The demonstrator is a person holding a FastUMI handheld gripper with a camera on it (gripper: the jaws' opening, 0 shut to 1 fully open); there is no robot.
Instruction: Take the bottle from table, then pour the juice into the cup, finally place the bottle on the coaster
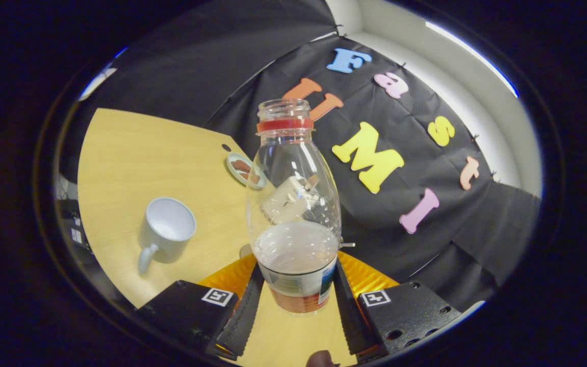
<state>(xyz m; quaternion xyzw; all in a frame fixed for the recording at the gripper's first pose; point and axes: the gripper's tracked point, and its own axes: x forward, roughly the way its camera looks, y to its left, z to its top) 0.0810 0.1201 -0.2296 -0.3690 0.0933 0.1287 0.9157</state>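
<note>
While tool (297,300) grips one bottle (296,204), one cup (167,232) stands.

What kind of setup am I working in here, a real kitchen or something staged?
Most likely a staged recording booth: a bare wooden table backed by black cloth as a wall, with just a few props, a bottle held between the gripper fingers, a cup and a small dish.

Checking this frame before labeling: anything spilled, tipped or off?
No spill visible. The bottle is capless, held between the gripper fingers, its low juice level slanted, so it looks tilted. The cup sits on the wooden table, showing no juice. A small plate lies beyond.
</note>
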